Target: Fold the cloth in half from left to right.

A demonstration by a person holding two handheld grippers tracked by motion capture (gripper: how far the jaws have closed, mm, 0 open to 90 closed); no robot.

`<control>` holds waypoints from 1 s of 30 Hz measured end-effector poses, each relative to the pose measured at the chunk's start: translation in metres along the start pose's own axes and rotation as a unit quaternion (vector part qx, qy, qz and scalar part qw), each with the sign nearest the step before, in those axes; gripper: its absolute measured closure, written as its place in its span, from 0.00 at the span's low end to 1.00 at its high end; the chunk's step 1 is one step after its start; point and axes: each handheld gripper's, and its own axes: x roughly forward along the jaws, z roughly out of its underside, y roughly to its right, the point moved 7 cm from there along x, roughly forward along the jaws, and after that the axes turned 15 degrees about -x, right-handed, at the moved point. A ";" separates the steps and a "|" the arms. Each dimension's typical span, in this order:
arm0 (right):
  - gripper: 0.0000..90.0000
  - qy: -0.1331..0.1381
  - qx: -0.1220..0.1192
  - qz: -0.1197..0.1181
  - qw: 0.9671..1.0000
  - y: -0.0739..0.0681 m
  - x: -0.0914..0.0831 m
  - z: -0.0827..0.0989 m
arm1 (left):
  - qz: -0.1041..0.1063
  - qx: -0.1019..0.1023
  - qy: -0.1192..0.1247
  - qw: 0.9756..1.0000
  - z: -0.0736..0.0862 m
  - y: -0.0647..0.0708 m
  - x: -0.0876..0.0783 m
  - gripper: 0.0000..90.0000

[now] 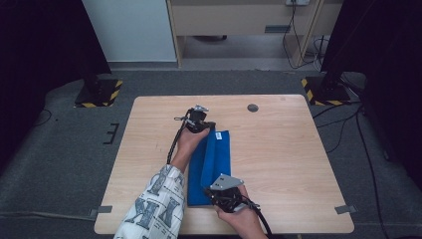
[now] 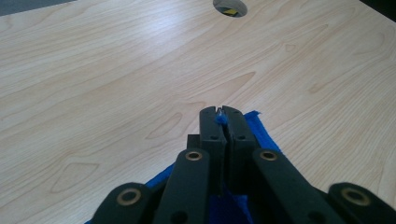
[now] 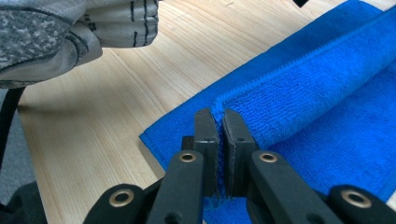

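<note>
A blue towel (image 1: 211, 167) lies lengthwise in the middle of the wooden table (image 1: 278, 159), partly folded over itself. At its far end my left gripper (image 1: 203, 126) is shut on a corner; in the left gripper view a tuft of blue towel (image 2: 220, 119) shows pinched between the closed jaws of the left gripper (image 2: 222, 112). My right gripper (image 1: 214, 193) is at the towel's near end. In the right gripper view the right gripper (image 3: 219, 116) is shut on the folded hem of the blue towel (image 3: 317, 93), lifting that edge over the layer beneath.
A round cable hole (image 1: 253, 107) sits in the table near the far edge. A patterned sleeve (image 1: 154, 206) reaches in from the near left. Stands with yellow-black bases (image 1: 99, 94) flank the table's far corners on the grey carpet.
</note>
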 end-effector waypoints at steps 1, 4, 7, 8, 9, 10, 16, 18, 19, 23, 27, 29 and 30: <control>0.96 -0.001 0.001 0.001 1.000 0.001 0.000 0.001 | 0.000 0.000 0.000 1.000 0.000 0.001 0.001 0.97; 0.96 -0.006 0.006 0.002 1.000 0.003 -0.001 0.008 | 0.002 -0.010 0.002 1.000 0.000 0.001 0.003 0.97; 0.96 -0.011 0.014 0.001 1.000 0.005 0.001 0.014 | 0.009 -0.018 0.003 1.000 0.000 0.001 0.007 0.97; 0.96 -0.009 0.012 0.001 1.000 0.004 0.002 0.014 | 0.006 -0.017 0.001 1.000 0.001 0.000 0.008 0.97; 0.96 -0.005 0.009 0.001 1.000 0.004 0.002 0.013 | 0.004 -0.016 -0.002 1.000 0.002 -0.001 0.009 0.97; 0.96 -0.004 0.009 0.002 1.000 0.004 0.002 0.013 | 0.001 -0.015 -0.005 1.000 0.002 -0.001 0.010 0.97; 0.96 -0.007 0.018 0.002 1.000 0.007 -0.004 0.017 | 0.010 -0.018 0.003 1.000 0.000 0.003 0.009 0.97; 0.96 -0.007 0.026 0.000 1.000 0.010 -0.006 0.020 | 0.008 -0.017 0.004 1.000 0.000 0.004 0.009 0.97; 0.96 -0.009 0.027 -0.001 1.000 0.011 -0.007 0.022 | 0.008 -0.019 0.002 1.000 0.000 0.005 0.010 0.97; 0.95 -0.009 0.036 -0.002 0.999 0.011 -0.007 0.028 | 0.007 -0.020 -0.007 1.000 0.003 0.004 0.014 0.97; 0.95 -0.010 0.043 -0.005 0.999 0.012 -0.008 0.031 | 0.002 -0.015 -0.011 1.000 0.006 0.005 0.019 0.96; 0.95 -0.007 0.050 -0.007 0.999 0.014 -0.009 0.031 | 0.002 -0.016 -0.011 1.000 0.006 0.006 0.020 0.96; 0.95 -0.006 0.055 -0.007 0.998 0.014 -0.009 0.032 | 0.002 -0.016 -0.011 1.000 0.006 0.007 0.020 0.96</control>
